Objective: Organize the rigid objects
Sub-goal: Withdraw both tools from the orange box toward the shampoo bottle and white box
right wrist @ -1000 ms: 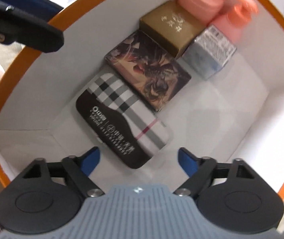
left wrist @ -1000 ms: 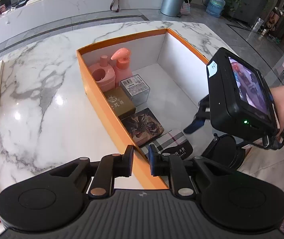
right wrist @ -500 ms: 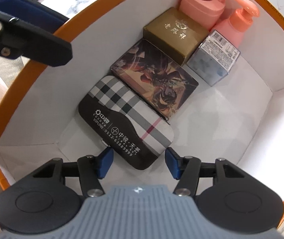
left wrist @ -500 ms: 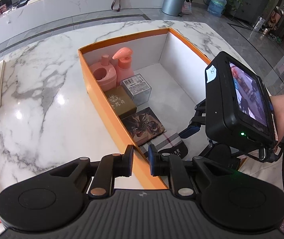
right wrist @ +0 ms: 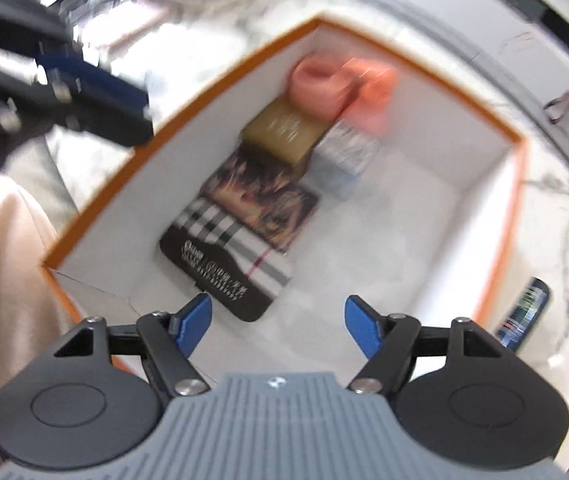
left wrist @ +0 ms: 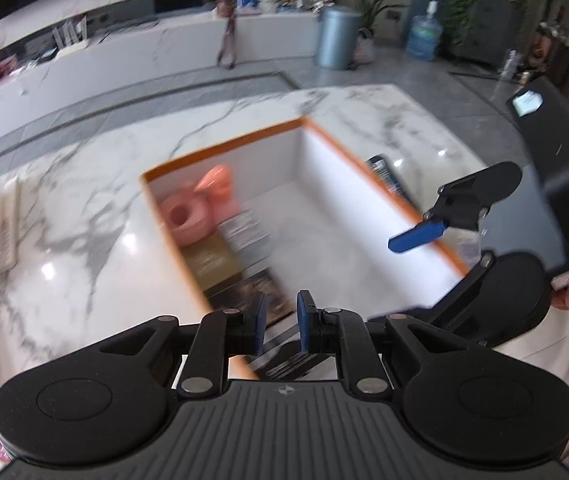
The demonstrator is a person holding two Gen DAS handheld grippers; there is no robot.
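Left wrist view: my left gripper (left wrist: 278,322) has its jaws together, nothing between them, above the near wall of the orange-rimmed white cardboard box (left wrist: 348,152) on the marble table (left wrist: 84,200).

Right wrist view: my right gripper (right wrist: 278,326) is opening, empty, over the black-and-plaid flat case (right wrist: 228,256), which lies inside the box beside a dark illustrated box (right wrist: 264,200).
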